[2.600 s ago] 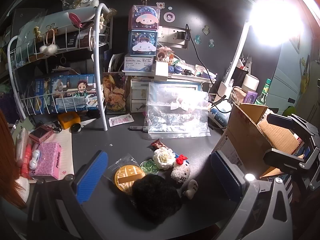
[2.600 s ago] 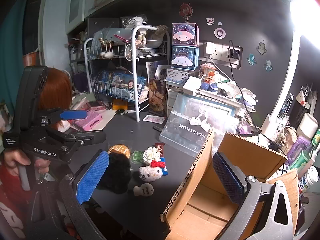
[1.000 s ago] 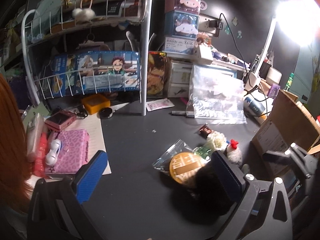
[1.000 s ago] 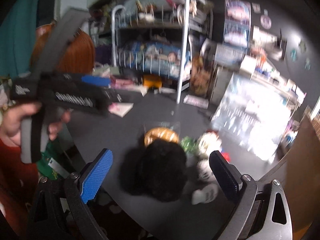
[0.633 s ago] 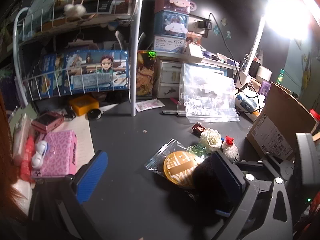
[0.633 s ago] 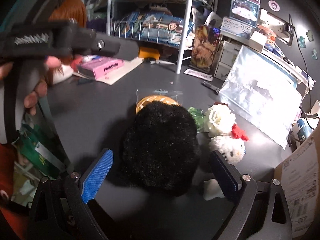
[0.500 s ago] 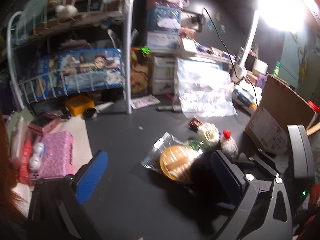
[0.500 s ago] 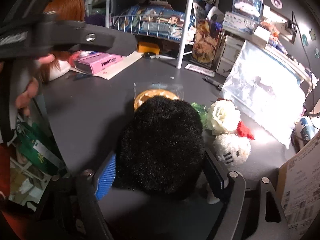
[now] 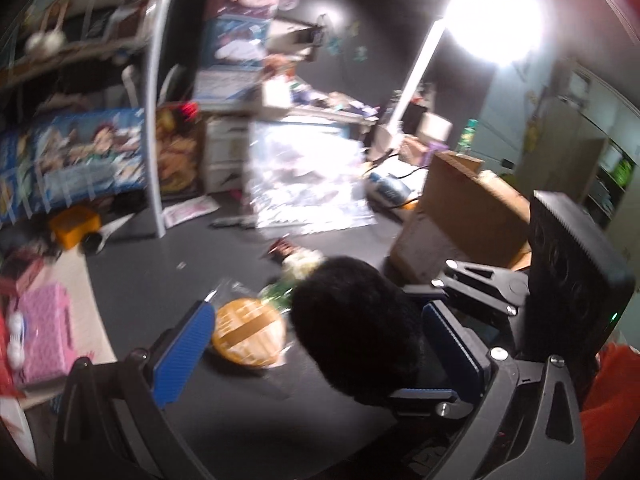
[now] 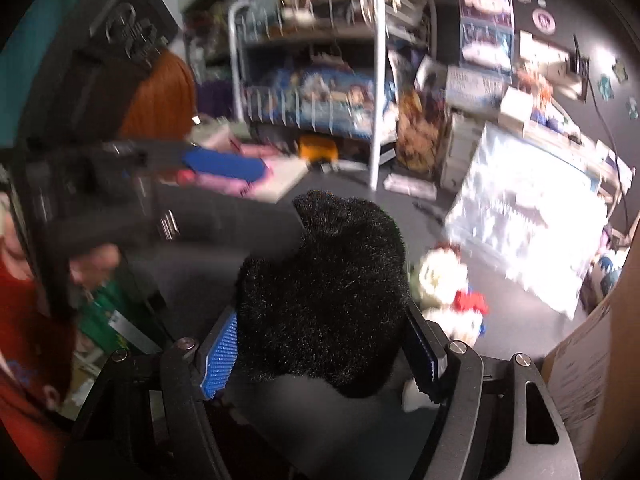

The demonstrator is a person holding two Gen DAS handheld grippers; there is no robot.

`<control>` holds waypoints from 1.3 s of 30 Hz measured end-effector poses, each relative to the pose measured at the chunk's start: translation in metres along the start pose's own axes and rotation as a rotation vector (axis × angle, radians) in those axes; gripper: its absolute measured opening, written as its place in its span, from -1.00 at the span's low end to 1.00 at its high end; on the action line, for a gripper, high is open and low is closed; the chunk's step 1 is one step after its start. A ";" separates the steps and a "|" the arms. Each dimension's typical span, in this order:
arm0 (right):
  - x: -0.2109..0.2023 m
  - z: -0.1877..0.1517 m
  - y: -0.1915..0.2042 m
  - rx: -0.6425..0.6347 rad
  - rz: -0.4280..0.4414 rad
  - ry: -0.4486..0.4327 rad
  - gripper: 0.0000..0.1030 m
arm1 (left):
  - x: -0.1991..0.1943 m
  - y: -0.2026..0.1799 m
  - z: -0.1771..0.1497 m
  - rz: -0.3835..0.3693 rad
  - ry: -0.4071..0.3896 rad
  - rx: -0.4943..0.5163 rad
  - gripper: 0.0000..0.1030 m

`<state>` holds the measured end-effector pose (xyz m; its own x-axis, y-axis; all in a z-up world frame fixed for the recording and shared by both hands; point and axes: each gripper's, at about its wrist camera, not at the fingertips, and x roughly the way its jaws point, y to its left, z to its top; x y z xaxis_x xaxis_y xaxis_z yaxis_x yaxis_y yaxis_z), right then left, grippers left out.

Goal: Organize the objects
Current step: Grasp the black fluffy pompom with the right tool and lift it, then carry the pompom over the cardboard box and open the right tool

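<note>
My right gripper [image 10: 324,354] is shut on a black fluffy plush [image 10: 324,296] and holds it above the dark desk. The plush [image 9: 356,328] also shows in the left wrist view, with the right gripper's body behind it. My left gripper [image 9: 316,340] is open and empty, over a round orange item in a clear bag [image 9: 248,332]. A white flower [image 10: 434,272] and a small white plush with a red bow [image 10: 460,312] lie on the desk beside the black plush. An open cardboard box [image 9: 468,220] stands at the right.
A white wire rack [image 10: 376,80] with boxes stands at the back. A clear zip bag [image 9: 308,184] leans by white drawers. A pink box [image 9: 44,332] lies at the left. A bright lamp [image 9: 492,20] shines at the upper right.
My right gripper has shut on the black plush and lifted it off the desk. My left gripper stayed open and shifted a little.
</note>
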<state>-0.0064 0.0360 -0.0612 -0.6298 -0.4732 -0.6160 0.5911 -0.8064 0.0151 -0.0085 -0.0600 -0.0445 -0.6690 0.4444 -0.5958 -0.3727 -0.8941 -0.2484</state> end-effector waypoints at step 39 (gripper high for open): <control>-0.151 -0.006 -0.201 0.331 -0.241 0.069 0.73 | 0.122 -0.176 0.159 -0.263 0.181 0.247 0.72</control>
<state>-0.0268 0.2719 0.0240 -0.6887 -0.2411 -0.6838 0.2298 -0.9671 0.1096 -0.1268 0.1607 0.0483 -0.4143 0.6191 -0.6671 -0.6740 -0.7013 -0.2322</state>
